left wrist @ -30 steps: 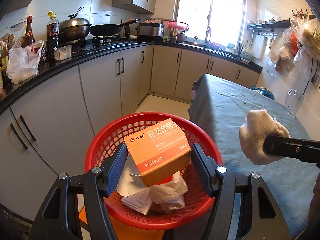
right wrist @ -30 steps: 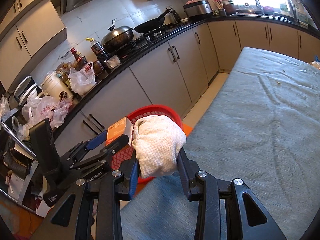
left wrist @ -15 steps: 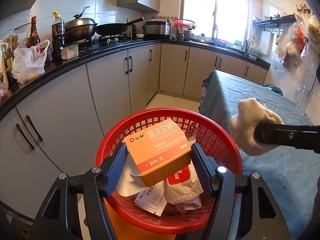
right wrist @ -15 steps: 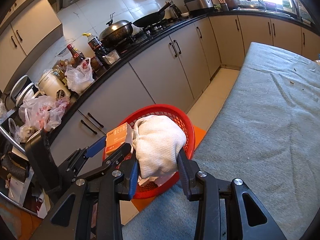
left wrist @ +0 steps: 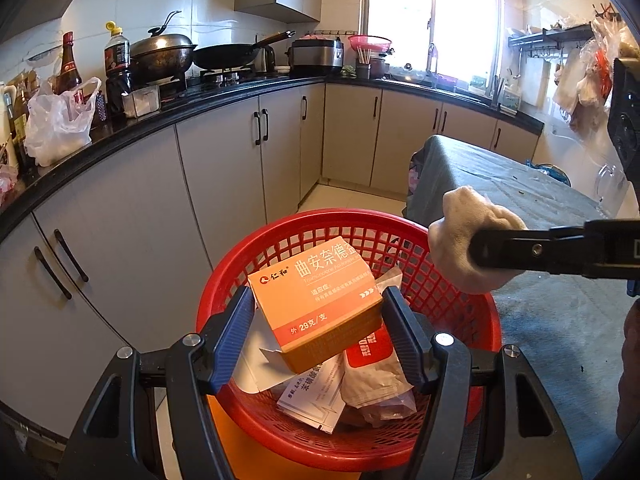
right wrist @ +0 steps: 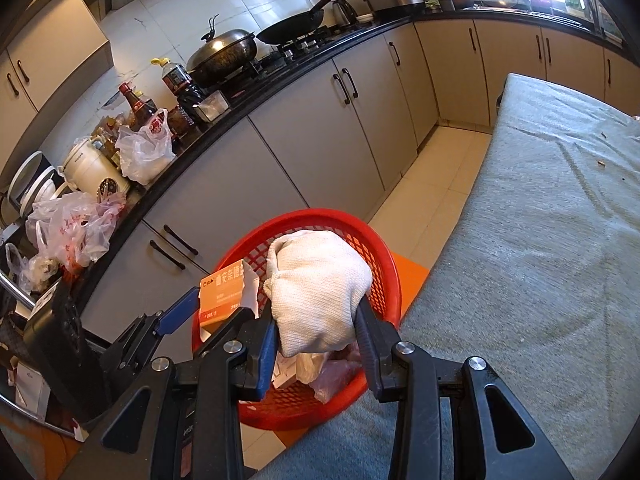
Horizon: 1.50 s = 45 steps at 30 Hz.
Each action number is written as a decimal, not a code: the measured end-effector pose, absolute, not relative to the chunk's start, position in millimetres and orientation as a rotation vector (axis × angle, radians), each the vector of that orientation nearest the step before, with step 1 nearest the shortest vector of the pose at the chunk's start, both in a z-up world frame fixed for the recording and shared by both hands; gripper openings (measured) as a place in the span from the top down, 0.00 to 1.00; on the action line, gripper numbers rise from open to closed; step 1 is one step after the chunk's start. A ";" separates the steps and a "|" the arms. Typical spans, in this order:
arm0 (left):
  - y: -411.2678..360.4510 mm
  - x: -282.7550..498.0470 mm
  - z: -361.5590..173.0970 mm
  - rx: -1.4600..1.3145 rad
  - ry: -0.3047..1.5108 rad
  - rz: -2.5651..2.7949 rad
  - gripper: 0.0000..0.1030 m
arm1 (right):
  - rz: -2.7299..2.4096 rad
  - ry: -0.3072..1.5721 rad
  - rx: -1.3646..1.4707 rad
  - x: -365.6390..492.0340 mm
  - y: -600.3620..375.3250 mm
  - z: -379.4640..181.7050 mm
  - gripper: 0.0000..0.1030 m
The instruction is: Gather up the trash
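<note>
A red mesh basket (left wrist: 472,320) (right wrist: 386,276) stands on the floor beside the table and holds paper and wrapper trash (left wrist: 372,376). My left gripper (left wrist: 318,328) is shut on an orange carton (left wrist: 316,292) and holds it over the basket. The carton also shows in the right wrist view (right wrist: 222,294). My right gripper (right wrist: 318,330) is shut on a balled white cloth (right wrist: 316,292) and holds it above the basket's right side. The cloth also shows in the left wrist view (left wrist: 456,236).
A table with a grey cloth (right wrist: 540,240) runs along the right. Grey kitchen cabinets (left wrist: 216,184) under a black counter line the left and back, with pans, bottles and plastic bags on top. Tiled floor (right wrist: 432,192) lies between cabinets and table.
Both grippers have moved further over the basket with their loads still held. The cloth has come from above the table edge to above the basket rim.
</note>
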<state>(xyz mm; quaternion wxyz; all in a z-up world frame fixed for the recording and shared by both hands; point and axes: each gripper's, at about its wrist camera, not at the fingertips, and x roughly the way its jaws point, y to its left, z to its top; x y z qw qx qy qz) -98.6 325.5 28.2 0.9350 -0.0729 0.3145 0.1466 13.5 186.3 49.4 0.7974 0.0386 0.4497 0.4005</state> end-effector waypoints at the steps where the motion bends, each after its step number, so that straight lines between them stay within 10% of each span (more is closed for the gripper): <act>1: 326.1 -98.4 27.7 -0.150 0.644 0.300 0.37 | 0.857 0.968 0.083 14.7 187.5 48.5 0.61; 45: 311.7 -109.0 49.8 -0.084 0.571 0.376 0.12 | 0.794 0.857 0.108 -6.5 145.3 83.7 0.39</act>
